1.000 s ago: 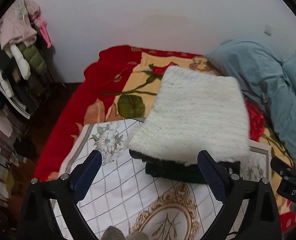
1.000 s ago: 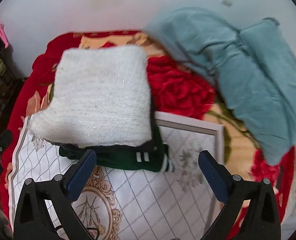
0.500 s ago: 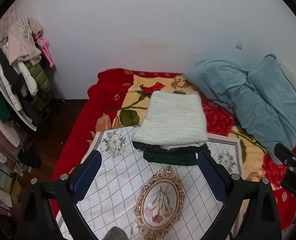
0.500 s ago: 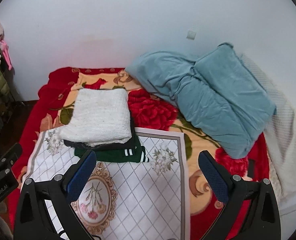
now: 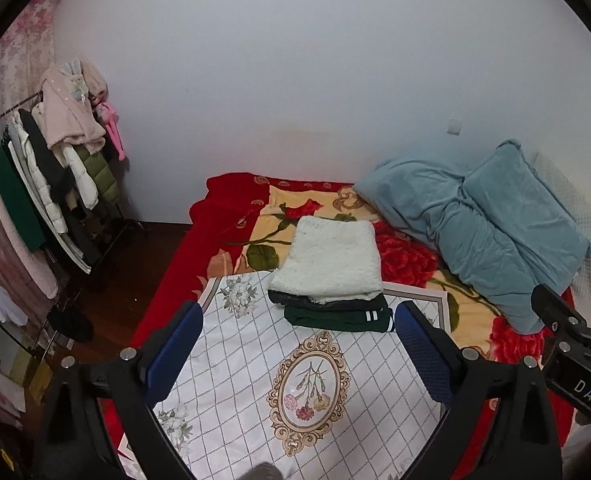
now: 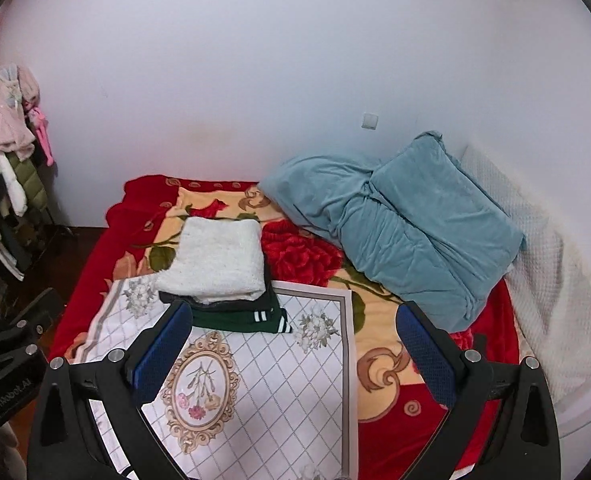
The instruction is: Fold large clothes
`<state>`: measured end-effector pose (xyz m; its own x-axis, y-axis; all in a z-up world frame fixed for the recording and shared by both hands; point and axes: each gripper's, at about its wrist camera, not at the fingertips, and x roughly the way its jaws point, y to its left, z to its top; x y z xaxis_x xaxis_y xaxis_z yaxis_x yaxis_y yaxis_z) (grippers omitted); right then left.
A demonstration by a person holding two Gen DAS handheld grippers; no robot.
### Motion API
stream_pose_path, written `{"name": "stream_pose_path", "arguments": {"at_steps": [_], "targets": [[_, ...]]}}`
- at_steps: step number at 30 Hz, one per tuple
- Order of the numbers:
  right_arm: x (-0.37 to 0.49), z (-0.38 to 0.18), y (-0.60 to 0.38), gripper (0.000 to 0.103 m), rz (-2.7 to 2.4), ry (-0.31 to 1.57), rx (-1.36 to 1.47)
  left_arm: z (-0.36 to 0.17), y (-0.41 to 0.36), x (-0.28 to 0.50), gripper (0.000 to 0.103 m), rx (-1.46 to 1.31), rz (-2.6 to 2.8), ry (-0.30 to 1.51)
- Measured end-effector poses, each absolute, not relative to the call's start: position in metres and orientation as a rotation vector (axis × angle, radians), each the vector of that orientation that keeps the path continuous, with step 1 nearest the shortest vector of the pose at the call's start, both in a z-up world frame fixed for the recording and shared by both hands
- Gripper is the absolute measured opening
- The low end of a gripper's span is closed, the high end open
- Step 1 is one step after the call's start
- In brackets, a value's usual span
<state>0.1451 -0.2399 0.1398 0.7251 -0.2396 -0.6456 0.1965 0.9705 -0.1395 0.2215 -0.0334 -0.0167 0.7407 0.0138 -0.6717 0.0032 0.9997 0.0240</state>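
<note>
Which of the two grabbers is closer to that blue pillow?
Right. The right gripper is open with the blue pillow ahead and slightly to its right; the left gripper is open farther left, facing the folded stack.

left tool [image 5: 297, 346] jaws wide, empty | folded white sweater [image 5: 329, 258] tops stack | white cloth [image 5: 255, 380] beneath

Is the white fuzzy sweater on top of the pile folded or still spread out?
Folded. The white sweater lies as a compact rectangle atop the dark garments, its doubled edge showing at the front.
</note>
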Motion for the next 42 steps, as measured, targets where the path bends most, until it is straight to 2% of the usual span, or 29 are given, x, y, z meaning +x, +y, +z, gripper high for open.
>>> {"name": "stream_pose_path", "arguments": {"at_steps": [16, 42], "targets": [[0.095, 0.187, -0.229, 0.103, -0.225, 0.651, -0.076, 0.012, -0.028, 0.177, 0.098, 0.029, 0.025, 0.672], [0.09, 0.2, -0.219, 0.103, -0.187, 0.64, -0.077, 0.027, -0.025, 0.167, 0.098, 0.015, 0.03, 0.644]]}}
